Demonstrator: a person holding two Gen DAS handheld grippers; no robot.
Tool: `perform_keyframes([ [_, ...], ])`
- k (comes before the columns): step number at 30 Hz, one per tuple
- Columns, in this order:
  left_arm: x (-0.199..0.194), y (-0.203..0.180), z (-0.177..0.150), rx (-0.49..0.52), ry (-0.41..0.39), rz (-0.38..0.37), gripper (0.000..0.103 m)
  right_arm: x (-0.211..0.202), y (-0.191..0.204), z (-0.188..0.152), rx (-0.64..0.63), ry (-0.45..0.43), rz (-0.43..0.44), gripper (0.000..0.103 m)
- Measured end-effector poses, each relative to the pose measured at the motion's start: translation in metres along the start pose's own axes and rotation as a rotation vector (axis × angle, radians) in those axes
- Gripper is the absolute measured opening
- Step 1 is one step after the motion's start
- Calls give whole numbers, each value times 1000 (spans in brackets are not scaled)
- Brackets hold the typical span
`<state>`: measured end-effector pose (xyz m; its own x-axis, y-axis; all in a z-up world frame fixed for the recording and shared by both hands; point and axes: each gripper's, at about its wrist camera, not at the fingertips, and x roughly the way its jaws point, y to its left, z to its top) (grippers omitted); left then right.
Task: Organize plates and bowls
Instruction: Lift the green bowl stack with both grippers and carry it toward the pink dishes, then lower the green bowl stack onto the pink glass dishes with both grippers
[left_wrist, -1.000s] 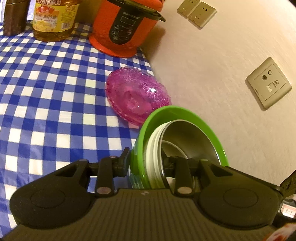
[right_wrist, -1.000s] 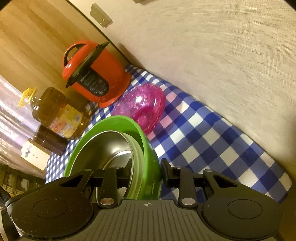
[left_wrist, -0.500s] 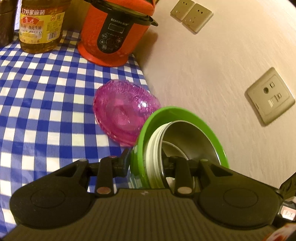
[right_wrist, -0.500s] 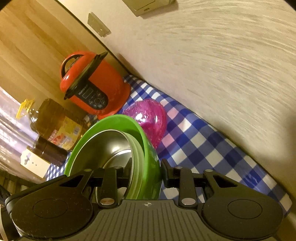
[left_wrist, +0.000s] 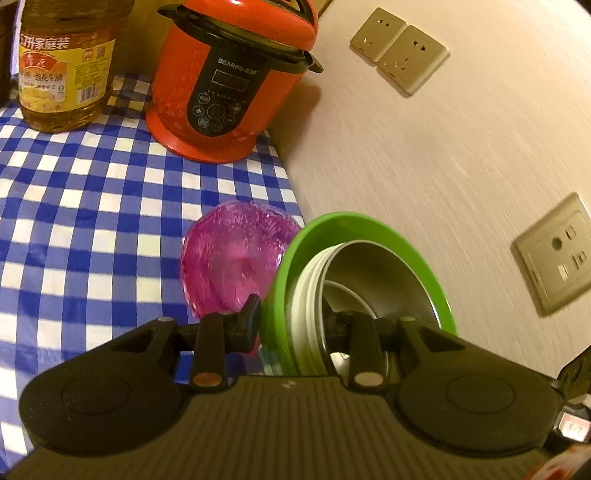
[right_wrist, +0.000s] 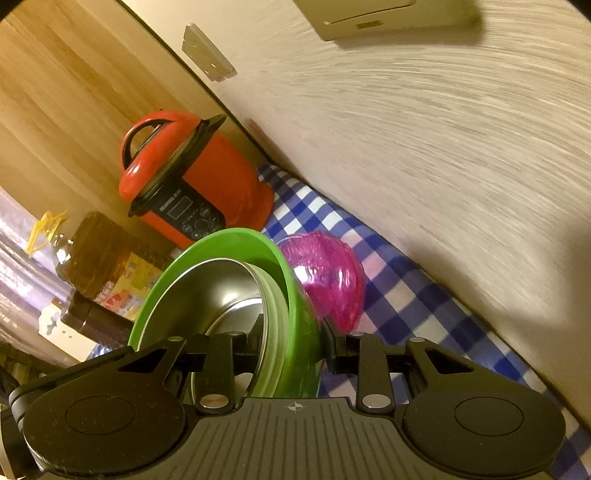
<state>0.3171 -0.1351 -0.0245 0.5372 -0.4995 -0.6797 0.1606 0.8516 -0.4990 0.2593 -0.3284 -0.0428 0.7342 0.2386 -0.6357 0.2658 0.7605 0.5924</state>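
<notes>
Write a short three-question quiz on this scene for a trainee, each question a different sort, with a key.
1. True or false: both the left claw and the right claw are clamped on the rim of the stack of bowls.
2. Multiple choice: what sits directly inside the green bowl? A) a pink dish B) a pale bowl holding a metal bowl C) nothing
3. Fill in: the pink dish lies on the ____ tablecloth, between the stack and the red cooker.

Key: 1 true; 2 B; 3 blue and white checked.
</notes>
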Motion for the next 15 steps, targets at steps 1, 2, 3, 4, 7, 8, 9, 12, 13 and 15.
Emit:
perform_keyframes([
  [1,4,2,3,-3,2,-1,27,4,1,3,-3,-1,-2,30],
  [2,8,4,6,-7,4,-3,27,8,2,5,-6,-1,-4,30],
  [3,11,6,8,-10,6,-4,27,12,2,7,-10,0,-6,30],
  [4,14,8,10,-14,8,-5,27,16,3,10,-15,1,-9,30],
  [7,26,13,18,-19,10,-7,27,28,5,15,-24,1,-19,30],
  [8,30,14,21,-18,10,-6,27,32,5,17,-27,0,-22,30],
  [9,34,15,23,-16,12,-5,27,36,6,19,-30,-1,-24,30],
  [12,46,18,31,-5,18,6,26,50,6,23,-36,-2,-30,30],
  [13,49,18,32,-3,19,7,26,54,5,24,-36,-1,-31,30],
  [15,57,22,35,-2,23,7,26,62,5,27,-41,1,-36,29],
])
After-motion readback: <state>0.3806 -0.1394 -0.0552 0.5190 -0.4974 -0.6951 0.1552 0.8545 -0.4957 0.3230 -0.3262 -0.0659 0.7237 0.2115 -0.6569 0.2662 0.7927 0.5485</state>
